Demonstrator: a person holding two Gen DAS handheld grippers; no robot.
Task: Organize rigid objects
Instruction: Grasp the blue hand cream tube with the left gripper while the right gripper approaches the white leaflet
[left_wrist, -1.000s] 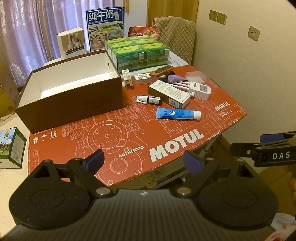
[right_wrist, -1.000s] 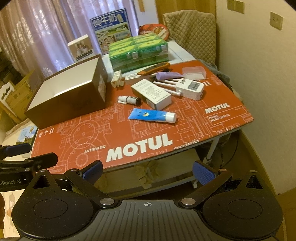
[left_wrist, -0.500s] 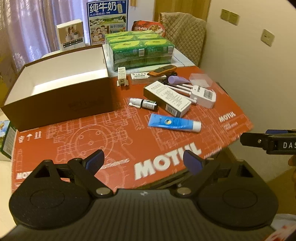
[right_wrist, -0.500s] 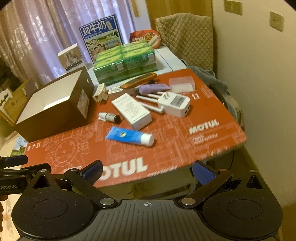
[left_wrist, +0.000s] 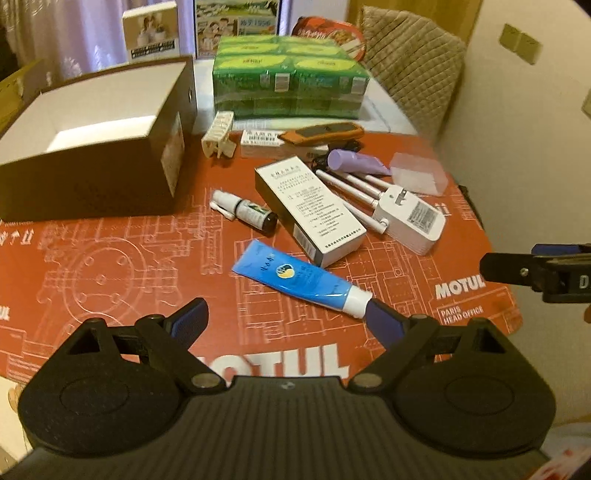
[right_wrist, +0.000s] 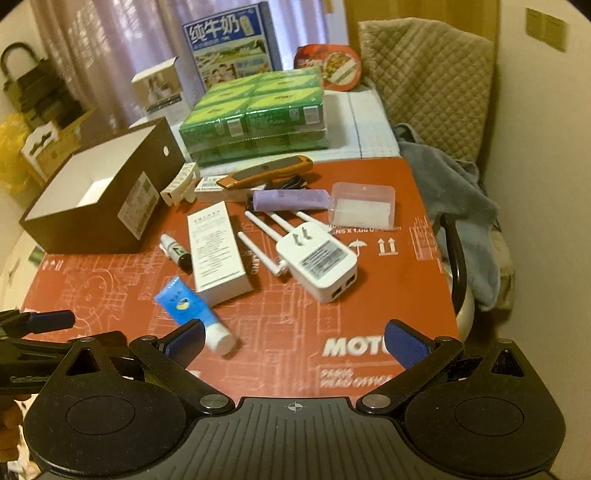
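Both my grippers have closed in on the red mat (left_wrist: 110, 266) since a second ago; the clutter now fills each view. My left gripper (left_wrist: 286, 319) hangs with jaws spread wide and empty, its right fingertip just beside the white cap of the blue tube (left_wrist: 301, 282). My right gripper (right_wrist: 295, 341) is likewise spread and empty, the same tube near its left pad. To take the tube well, I judge I should straddle its body crosswise, clear of the white carton (left_wrist: 308, 206) touching its tail. Beyond lie the spray bottle (left_wrist: 243, 212), the white router (right_wrist: 314, 260), and the open brown box (left_wrist: 92, 147), the likely destination. Only the left view shows the box's bare white floor; only the right shows the router's ports and the grey cloth (right_wrist: 454, 192).
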